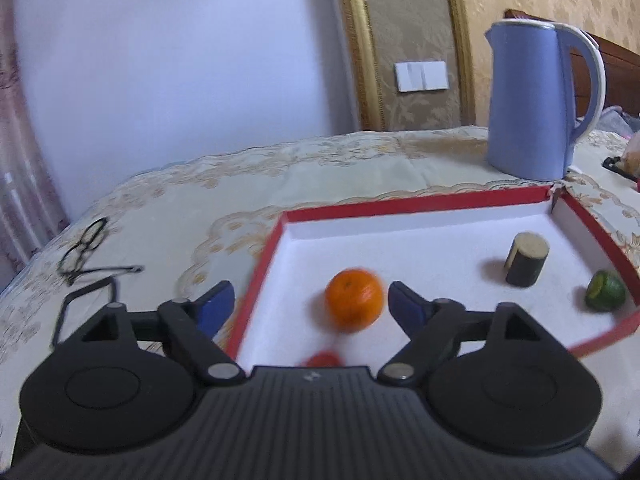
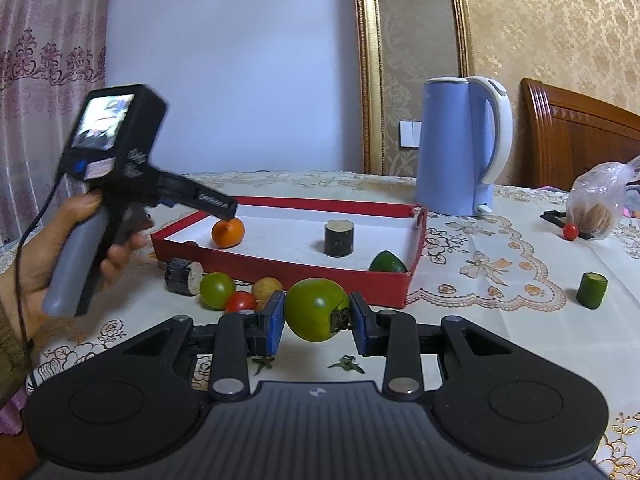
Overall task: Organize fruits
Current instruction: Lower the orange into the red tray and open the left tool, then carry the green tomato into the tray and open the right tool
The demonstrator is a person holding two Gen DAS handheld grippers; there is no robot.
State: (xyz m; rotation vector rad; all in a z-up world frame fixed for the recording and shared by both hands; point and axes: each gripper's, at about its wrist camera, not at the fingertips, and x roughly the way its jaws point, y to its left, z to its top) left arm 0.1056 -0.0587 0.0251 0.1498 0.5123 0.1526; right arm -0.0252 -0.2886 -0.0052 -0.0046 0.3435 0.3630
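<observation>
Right wrist view: the right hand-held gripper (image 2: 318, 316) is clamped on one smooth green tomato (image 2: 316, 309), its blue pads pressing both sides just above the worktop (image 2: 500, 320). At left, a hand (image 2: 60, 248) grips the left hand-held gripper (image 1: 310, 302), whose jaws stand apart over the box with nothing pressed between them. One glossy round orange (image 1: 354, 299) sits on the white floor of the shallow red cardboard box (image 1: 420, 199), beside one dark cylinder (image 1: 526, 259) and one green lime (image 1: 605, 291) in the corner. Before the box lie a second dark cylinder (image 2: 183, 276), a small green tomato (image 2: 217, 290), a red cherry tomato (image 2: 240, 302) and a tan round fruit (image 2: 267, 289). A short green cylinder (image 2: 592, 290) stands well apart. One blue plastic kettle (image 2: 460, 148) rises behind, on the embroidered cloth.
</observation>
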